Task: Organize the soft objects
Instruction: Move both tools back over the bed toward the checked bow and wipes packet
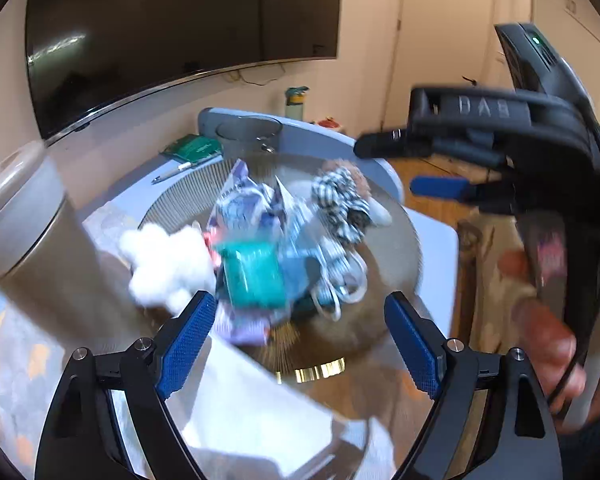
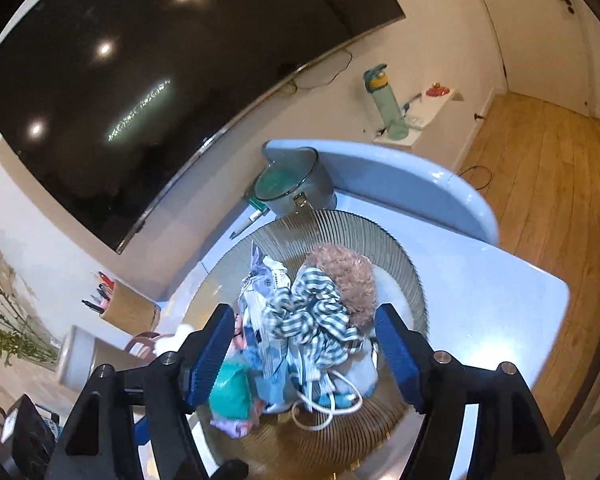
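Left wrist view first: the left tool point(image 1: 300, 334) sits at the bottom of the frame with its blue pads spread wide and nothing between them. Just past it, mid-frame, is the wire basket point(image 1: 380, 248) holding the pile of soft stuff: a white fluffy puff point(image 1: 166, 264) on the left, a teal pouch point(image 1: 254, 276) in the middle, a striped scrunchie point(image 1: 340, 204) further back. It's all pretty blurry. The right tool point(image 1: 440, 168) comes in from the upper right, also gaping and empty.

Right wrist view: the right tool point(image 2: 306, 354) frames the same basket point(image 2: 400, 268) on the pale blue bench point(image 2: 500, 304), with the scrunchie point(image 2: 316, 316) and a brown fuzzy thing point(image 2: 348, 276) sitting between its pads, not pinched.

If I were doing this, I'd go for one item only, probably the top scrunchie, and watch the white cord point(image 2: 324, 404) tangled low in the pile so it doesn't drag everything out.
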### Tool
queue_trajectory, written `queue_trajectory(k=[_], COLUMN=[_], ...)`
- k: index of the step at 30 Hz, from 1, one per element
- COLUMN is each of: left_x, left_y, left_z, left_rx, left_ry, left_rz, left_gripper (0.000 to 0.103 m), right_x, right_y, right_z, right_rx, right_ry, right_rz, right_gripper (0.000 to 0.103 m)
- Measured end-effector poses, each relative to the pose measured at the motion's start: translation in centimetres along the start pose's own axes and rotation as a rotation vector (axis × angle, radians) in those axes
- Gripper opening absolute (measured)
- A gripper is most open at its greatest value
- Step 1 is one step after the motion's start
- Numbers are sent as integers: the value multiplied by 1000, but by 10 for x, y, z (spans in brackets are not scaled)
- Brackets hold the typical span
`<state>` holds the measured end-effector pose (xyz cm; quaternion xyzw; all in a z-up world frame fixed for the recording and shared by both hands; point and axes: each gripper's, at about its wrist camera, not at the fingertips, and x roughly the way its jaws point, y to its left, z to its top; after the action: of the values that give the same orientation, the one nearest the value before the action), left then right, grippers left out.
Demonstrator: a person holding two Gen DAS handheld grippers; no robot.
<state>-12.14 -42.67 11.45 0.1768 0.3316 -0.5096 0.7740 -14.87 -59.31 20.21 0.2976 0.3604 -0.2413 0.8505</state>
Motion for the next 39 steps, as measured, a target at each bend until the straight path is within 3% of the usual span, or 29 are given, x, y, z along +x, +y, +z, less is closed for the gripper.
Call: queue_trajectory(k=[4,7,10,14,17,20,22,25,27,31,35,39], left_x=[-47,-88,-125,-184,-244,-278,-276,-257,-248,-235,-215,-224], left_y=[5,25,58,112,161,203,232,265,277,288,293,290], left_z=[-31,-73,-116,-164,-191,-209,-225,-255,-268,-286,-305,-305], left_rx=[18,-43,-123,-248,-353,-471,-545,-643,-669,-639,-696,-695], left_ry=[-31,-47,-34,-72,-125,-127,-80,-31,-37,-60,-24,-85], left_rz=[-44,-70,-27,141,346,530,577,586,585,613,622,615], left_gripper=[86,86,86,86,86,88,89,88,88,88,87,89], right_x=[-27,-43,-48,-48,-49,-47,-33,18,49,77,88,99], right_y=[8,19,36,89,149,208,239,275,295,323,318,312], right_z=[-16,-38,-64,-98,-130,-167,-190,-232,-267,-319,-336,-332], right_rx=[-22,-50,-84,-244,-423,-567,-582,-548,-621,-815,-866,-836], right_ry=[-23,-50,-46,5,46,43,54,181,222,180,172,188], right_rz=[44,88,180,293,361,388,410,426,341,215,178,133], right_gripper=[73,85,85,85,86,89,98,100,100,100,100,100])
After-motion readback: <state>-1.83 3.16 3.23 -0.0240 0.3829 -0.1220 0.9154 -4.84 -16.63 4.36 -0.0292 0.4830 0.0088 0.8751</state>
